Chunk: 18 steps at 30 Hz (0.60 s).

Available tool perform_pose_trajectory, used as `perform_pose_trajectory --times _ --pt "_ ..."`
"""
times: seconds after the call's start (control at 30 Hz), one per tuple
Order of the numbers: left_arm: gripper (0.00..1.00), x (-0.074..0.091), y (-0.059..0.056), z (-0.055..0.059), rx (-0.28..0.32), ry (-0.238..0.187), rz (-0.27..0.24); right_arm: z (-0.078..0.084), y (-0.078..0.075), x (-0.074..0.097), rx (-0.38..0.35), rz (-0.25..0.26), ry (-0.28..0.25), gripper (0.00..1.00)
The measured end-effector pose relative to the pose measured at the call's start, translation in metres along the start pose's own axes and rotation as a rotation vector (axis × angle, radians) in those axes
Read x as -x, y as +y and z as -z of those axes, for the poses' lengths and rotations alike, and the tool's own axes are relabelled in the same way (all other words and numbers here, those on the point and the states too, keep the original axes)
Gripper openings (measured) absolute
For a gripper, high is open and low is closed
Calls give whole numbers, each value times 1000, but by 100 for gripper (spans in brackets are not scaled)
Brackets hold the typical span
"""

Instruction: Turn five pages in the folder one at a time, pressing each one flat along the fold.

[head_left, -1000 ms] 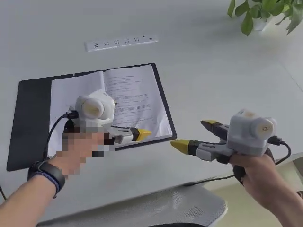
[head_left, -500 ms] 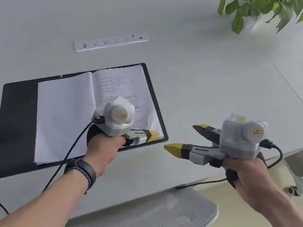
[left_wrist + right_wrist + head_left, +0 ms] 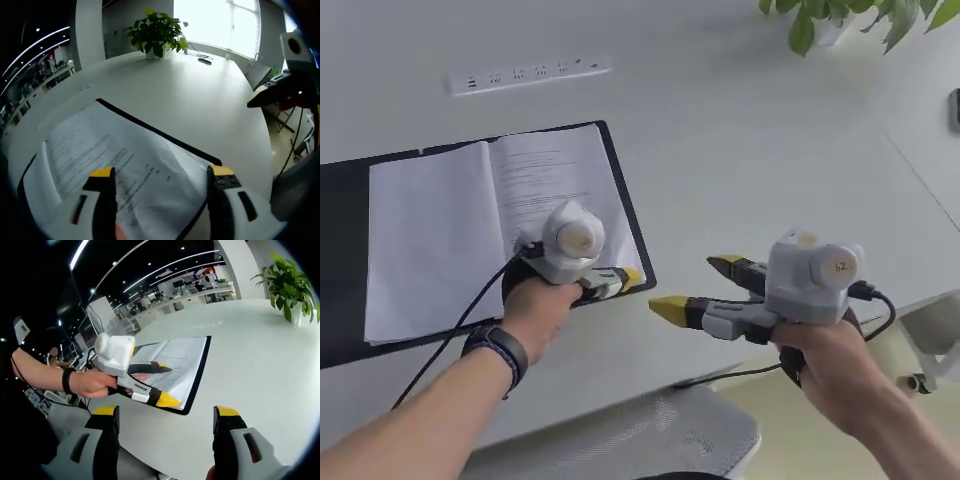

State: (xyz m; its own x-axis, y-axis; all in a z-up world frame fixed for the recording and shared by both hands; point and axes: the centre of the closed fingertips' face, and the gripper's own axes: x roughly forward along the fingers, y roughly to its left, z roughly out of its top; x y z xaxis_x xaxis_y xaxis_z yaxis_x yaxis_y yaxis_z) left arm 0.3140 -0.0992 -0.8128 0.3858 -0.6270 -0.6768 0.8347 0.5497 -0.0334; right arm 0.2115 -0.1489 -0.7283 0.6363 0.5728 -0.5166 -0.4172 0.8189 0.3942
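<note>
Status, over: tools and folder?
Left tool open over right page of folder, near corner. Right tool open over table, beside folder. No page lifted. Nothing blocking.

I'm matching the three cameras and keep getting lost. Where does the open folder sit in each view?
Head view: folder left of centre, its near right corner under the left tongs.
Left gripper view: folder across the lower middle, running between the jaws.
Right gripper view: folder at centre, behind the left tongs.
Shared landmark: the potted plant beyond the folder, top right, top centre, upper right.
</note>
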Motion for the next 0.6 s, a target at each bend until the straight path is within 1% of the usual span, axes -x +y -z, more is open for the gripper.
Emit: perform_pose_trajectory --times 0.2,0.4,0.6 --pt "73 1 1 -1 4 -5 1 1 1 -2 7 -13 10 75" --pt "67 2 7 -2 17 -19 -6 5 -1 -4 0 -17 19 73" --pt "66 2 7 -3 24 -25 -8 3 -3 -10 -13 -29 13 71"
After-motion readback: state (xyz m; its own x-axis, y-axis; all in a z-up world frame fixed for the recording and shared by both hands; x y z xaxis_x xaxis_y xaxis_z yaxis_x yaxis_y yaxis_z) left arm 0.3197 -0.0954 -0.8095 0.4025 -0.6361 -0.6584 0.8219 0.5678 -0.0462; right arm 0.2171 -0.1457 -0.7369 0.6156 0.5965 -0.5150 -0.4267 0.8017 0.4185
